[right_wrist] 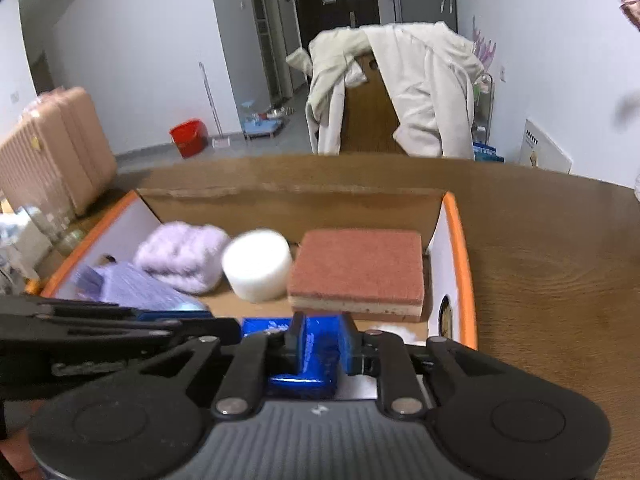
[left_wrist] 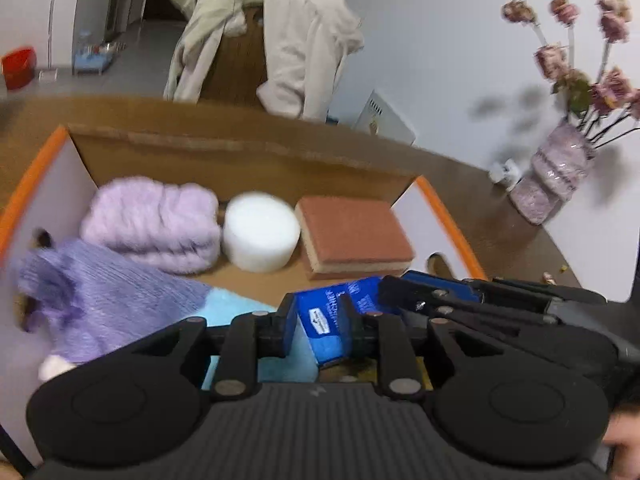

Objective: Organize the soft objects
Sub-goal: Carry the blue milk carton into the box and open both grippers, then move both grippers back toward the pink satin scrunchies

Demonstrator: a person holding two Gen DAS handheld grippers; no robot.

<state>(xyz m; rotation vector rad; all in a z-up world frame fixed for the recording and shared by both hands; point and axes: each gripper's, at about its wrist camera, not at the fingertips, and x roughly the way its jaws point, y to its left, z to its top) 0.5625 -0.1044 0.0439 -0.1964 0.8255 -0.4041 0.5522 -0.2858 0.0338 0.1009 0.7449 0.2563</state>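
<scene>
Brown wooden desk [right_wrist: 540, 264] carries an orange-edged cardboard box [right_wrist: 460, 248] holding a lilac fluffy towel [right_wrist: 180, 256], white foam cylinder [right_wrist: 258, 266] and reddish rectangular sponge [right_wrist: 356, 272] along its far wall. Left gripper [left_wrist: 318, 326] and right gripper [right_wrist: 322, 346] each pinch the shiny blue tissue packet [right_wrist: 320, 344] at the box's near edge.

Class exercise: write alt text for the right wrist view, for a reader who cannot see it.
The right tool is shut on a glossy blue plastic packet at the near edge of an orange-rimmed cardboard box. Inside lie a reddish-brown sponge block, a white foam cylinder and a fluffy lilac towel.

fluffy lilac towel [left_wrist: 154, 224], glossy blue packet [right_wrist: 316, 354]
</scene>
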